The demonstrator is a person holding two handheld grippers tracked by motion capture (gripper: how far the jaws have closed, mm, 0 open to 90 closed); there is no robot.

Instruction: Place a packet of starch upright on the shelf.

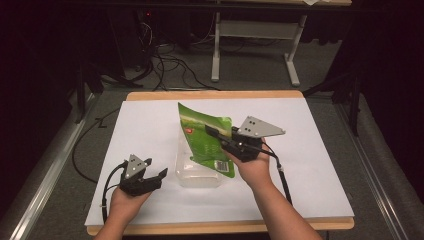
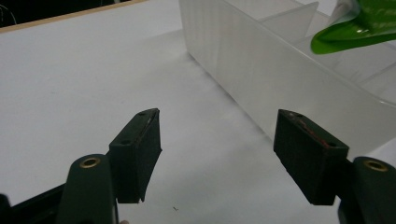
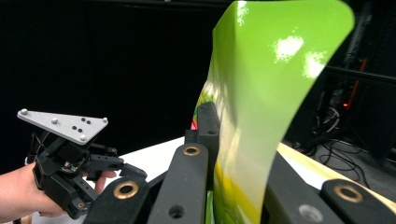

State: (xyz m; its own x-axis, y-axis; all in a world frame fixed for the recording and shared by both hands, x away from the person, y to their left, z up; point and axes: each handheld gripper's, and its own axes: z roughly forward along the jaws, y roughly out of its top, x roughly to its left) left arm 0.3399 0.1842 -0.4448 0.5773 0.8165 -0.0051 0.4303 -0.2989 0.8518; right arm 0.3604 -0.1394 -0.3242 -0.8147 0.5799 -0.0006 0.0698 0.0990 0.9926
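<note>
The right gripper (image 1: 214, 131) is clamped on a green bag (image 1: 202, 135) and holds it in the air above the middle of the table (image 1: 310, 165). In the high view the bag hangs tilted, its top corner pointing away from the person and its lower end, with a white label, hanging over a clear plastic box (image 1: 192, 175) that sits on the white tabletop. In the right gripper view the bag (image 3: 271, 93) stands up between the two black jaws, which press on it from both sides; its glossy green sheet curves upward and catches the light.

The left gripper (image 1: 152, 176) rests low over the table near the person's edge, just to the left of the box and apart from it. Its jaws stand wide apart with nothing between them. In the left gripper view the white tabletop (image 2: 70, 84) lies between the fingertips, the box's frosted wall (image 2: 261, 70) runs along the right, with dividers showing inside it, and a corner of the green bag (image 2: 350, 30) hangs above it.

The left gripper (image 3: 122, 171) also shows at the left of the right gripper view, with its grey plate on top and the hand around it.
</note>
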